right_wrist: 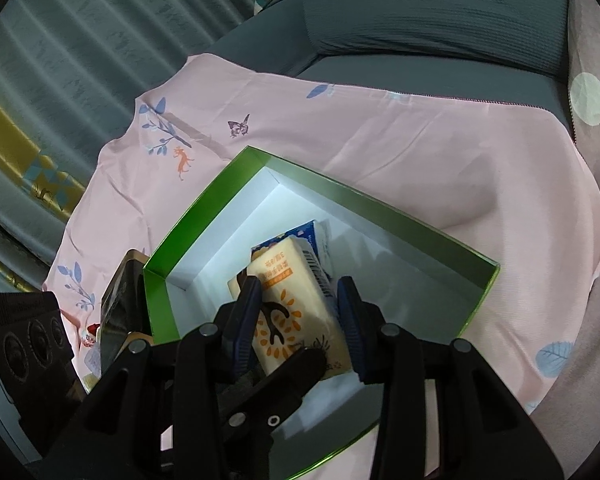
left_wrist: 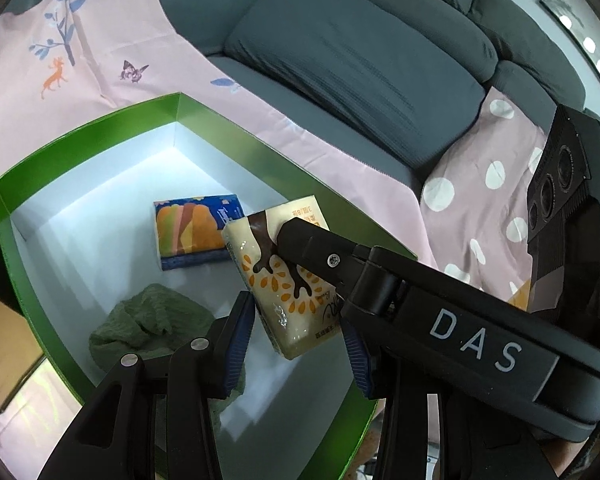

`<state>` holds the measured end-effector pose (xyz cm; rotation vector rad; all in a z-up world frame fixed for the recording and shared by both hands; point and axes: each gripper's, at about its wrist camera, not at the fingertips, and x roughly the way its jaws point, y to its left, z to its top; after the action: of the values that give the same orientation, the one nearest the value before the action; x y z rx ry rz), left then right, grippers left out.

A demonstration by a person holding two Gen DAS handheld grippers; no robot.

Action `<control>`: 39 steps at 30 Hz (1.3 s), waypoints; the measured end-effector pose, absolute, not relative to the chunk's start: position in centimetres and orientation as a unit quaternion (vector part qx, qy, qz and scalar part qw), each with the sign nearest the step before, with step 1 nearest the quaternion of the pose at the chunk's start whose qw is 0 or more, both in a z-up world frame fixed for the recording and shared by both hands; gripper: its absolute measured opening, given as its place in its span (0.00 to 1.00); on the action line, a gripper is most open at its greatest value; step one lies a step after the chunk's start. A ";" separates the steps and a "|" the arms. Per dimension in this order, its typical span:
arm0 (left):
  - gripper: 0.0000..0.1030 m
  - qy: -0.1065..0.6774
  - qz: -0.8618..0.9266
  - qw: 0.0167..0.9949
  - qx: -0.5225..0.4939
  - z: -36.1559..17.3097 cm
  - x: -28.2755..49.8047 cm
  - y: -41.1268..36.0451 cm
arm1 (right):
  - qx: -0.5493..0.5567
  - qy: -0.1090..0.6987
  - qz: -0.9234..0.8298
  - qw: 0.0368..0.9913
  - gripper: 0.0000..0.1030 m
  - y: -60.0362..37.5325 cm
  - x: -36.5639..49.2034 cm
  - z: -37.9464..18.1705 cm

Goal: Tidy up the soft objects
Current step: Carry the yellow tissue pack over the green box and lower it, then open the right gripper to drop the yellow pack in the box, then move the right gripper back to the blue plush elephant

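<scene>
Green cardboard formed the outer walls of an open box [left_wrist: 100, 128] with a white inside, which sat on a pink printed sheet [left_wrist: 112, 52] spread over a grey sofa [left_wrist: 364, 60] in the left wrist view. On the box floor lay a blue and orange tissue pack [left_wrist: 192, 236] and, nearer the camera, a crumpled green cloth [left_wrist: 148, 320]. A cream tissue pack [left_wrist: 276, 280] with a brown tree and orange leaves hung tilted above the box floor, its near end between the blue pads of the left gripper [left_wrist: 300, 344]; both pads seemed to touch its edges, yet I could not tell whether they pressed on it. The right gripper [left_wrist: 296, 240] reached in from the right, one black finger lying across the pack's printed face. A pink pillow with white dots [left_wrist: 492, 200] rested on the sofa seat behind it. In the right wrist view, the right gripper [right_wrist: 300, 320] was clamped on the cream tissue pack [right_wrist: 300, 304], a blue pad on each long side, over the inside of the box [right_wrist: 420, 216]. The blue and orange tissue pack [right_wrist: 312, 236] showed just beyond it. A finger of the left gripper [right_wrist: 284, 376] crossed the pack's near end from below. The pink printed sheet [right_wrist: 420, 140] lay around the box.
</scene>
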<state>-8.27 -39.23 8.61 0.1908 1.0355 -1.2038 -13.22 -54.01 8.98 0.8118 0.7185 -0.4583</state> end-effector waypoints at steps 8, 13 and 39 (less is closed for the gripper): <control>0.43 0.479 -0.536 0.690 0.085 8.1 -8.1 -39.7 | 0.381 0.345 -0.226 0.827 0.37 -54.4 -13.2 8.7; 0.43 0.482 -0.536 0.688 0.083 8.0 -8.0 -39.6 | 0.377 0.347 -0.229 0.827 0.36 -54.4 -13.1 8.7; 0.66 0.416 -0.492 0.765 -0.006 13.6 -6.7 -26.5 | 0.345 0.323 -0.252 0.844 0.82 -52.2 -13.4 11.2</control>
<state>-6.71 -26.45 13.58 -0.0139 0.9046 -1.0687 -13.42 -52.17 11.21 0.7292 0.6824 -0.5322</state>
